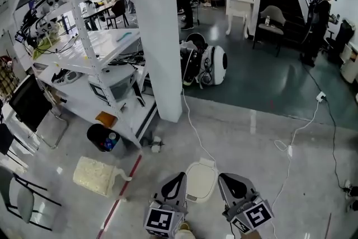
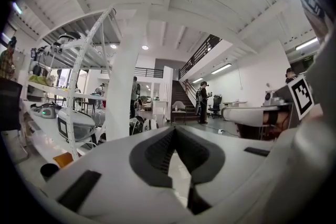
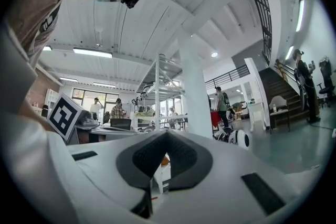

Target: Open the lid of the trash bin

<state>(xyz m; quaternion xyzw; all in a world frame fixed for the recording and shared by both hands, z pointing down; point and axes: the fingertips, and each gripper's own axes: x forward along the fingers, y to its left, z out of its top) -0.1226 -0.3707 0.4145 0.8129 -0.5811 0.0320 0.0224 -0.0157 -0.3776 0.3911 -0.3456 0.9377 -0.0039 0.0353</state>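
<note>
Flanking the trash bin (image 1: 199,188) (lid (image 1: 202,175) seemingly down), left hand-held gripper (image 1: 180,176) and right hand-held gripper (image 1: 223,177) hover closed.

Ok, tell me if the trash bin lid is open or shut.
Shut: the head view shows the lid lying flat and covering the whole opening, with none of the inside visible.

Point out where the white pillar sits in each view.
Head view: white pillar, upper centre-left.
Left gripper view: pillar, left of centre.
Right gripper view: pillar, right of centre.
Shared landmark: white shelving rack, left of the pillar in all three.
</note>
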